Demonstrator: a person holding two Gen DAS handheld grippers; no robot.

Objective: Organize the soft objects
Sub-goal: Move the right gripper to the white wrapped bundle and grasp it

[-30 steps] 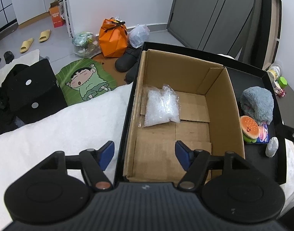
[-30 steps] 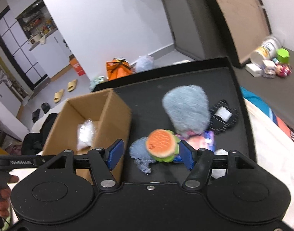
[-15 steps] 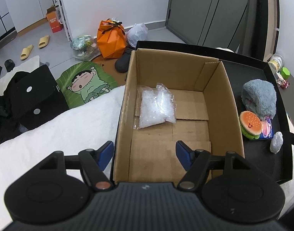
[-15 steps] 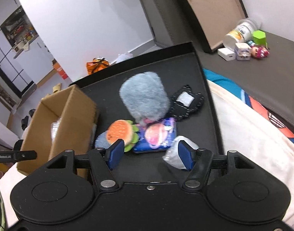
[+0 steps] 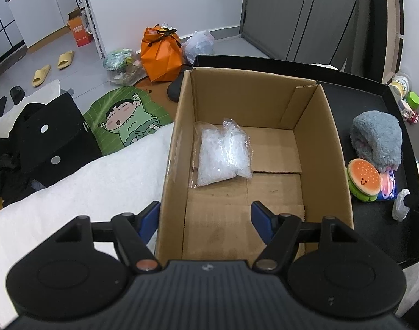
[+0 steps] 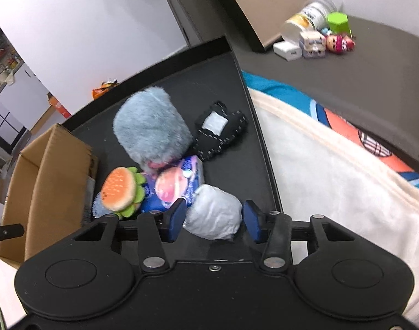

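Observation:
A cardboard box (image 5: pixel 327 126) stands on a black tray (image 5: pixel 374 88) and holds a clear bag of white filling (image 5: pixel 223 154). My left gripper (image 5: pixel 205 218) is open above the box's near edge. To the right of the box lie a grey fluffy plush (image 6: pixel 151 129), a burger plush (image 6: pixel 121 189), a blue-pink packet (image 6: pixel 176 184), a black felt piece (image 6: pixel 220 132) and a pale grey pouch (image 6: pixel 213 211). My right gripper (image 6: pixel 214 221) is open, its fingers on either side of the pouch, seemingly not clamped on it.
A white blanket (image 5: pixel 85 187) lies left of the box and a cream blanket (image 6: pixel 333 170) right of the tray. Small toys and a can (image 6: pixel 313 13) sit on the dark surface beyond. Bags, slippers and a cartoon mat (image 5: pixel 124 118) lie on the floor.
My right gripper has moved right and down, from over the burger plush to around the pale grey pouch. The left gripper has drawn back slightly over the box's near edge.

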